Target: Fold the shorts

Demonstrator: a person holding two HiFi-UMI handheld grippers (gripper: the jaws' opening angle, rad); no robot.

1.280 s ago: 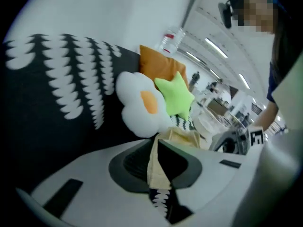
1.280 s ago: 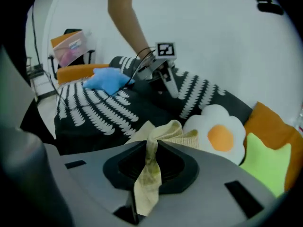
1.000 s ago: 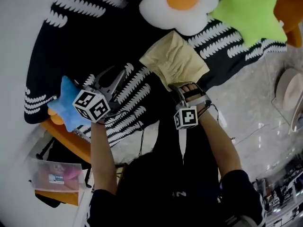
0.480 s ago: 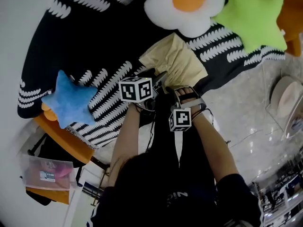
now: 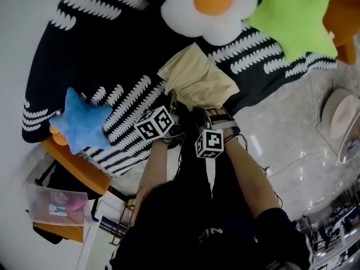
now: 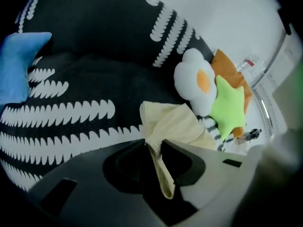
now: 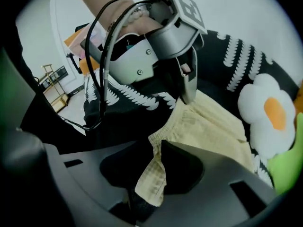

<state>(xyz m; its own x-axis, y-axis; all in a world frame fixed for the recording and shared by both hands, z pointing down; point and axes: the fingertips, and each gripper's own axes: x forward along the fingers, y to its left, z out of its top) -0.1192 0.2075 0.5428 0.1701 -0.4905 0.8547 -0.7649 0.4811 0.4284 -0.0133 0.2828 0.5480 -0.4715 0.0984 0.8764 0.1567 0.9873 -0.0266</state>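
We are working over a black blanket with white scalloped stripes [image 5: 107, 49]. A white flower cushion with an orange centre [image 5: 205, 4] and a green star cushion [image 5: 295, 18] sit at its far side, and a blue star cushion [image 5: 81, 120] at its left edge. The pale yellow shorts [image 5: 197, 80] lie on the blanket near the edge closest to us, just below the flower cushion, in a compact, rumpled shape. Our left gripper [image 6: 154, 144] and right gripper [image 7: 156, 148] sit side by side at the shorts' near edge. Both sets of jaws have just been closing, and each pinches yellow cloth: the left a narrow gathered fold, the right a corner by what looks like the elastic waistband. We judge this fold to be at its start. The edge is gripped at two points, but lifting it, laying it across and smoothing it are all left. Whether the shorts are already doubled leg on leg we cannot tell.
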